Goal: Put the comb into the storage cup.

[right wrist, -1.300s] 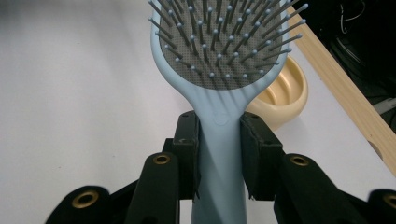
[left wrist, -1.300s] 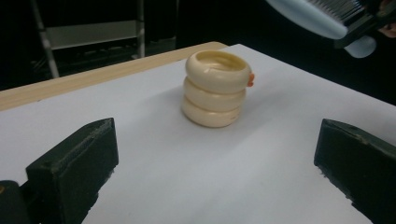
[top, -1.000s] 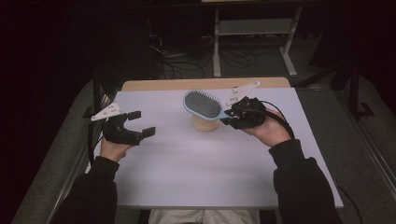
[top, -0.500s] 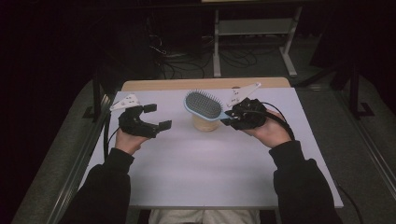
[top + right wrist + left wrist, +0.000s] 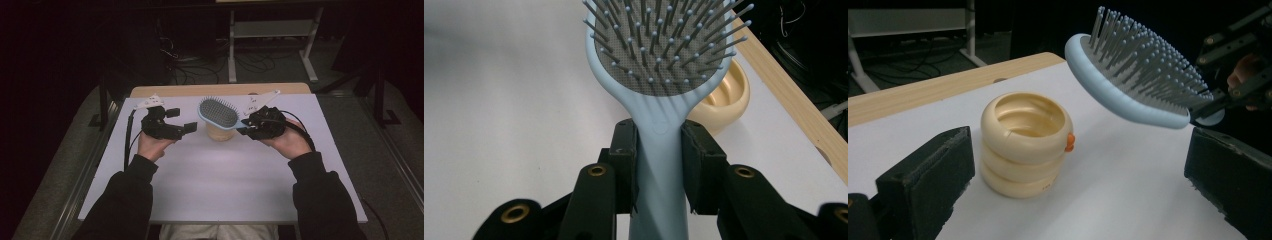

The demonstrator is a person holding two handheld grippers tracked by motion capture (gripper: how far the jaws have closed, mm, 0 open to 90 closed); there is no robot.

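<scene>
- At frame centre, the hairbrush (image 5: 218,112) was held by its handle, clamped between the right gripper (image 5: 247,128) jaws, bristles up, above the cream cup (image 5: 220,133).
- Left of the cup, the left gripper (image 5: 181,120) was kept spread, grasping nothing.

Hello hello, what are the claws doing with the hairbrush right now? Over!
Right claw shut on light blue hairbrush handle, bristles up, held above cream ringed cup. Left claw open, empty, beside cup. Nothing in the way.

Black sleeves (image 5: 125,200), black fingers (image 5: 624,160) (brass eyelets), cables (image 5: 129,137)
</scene>
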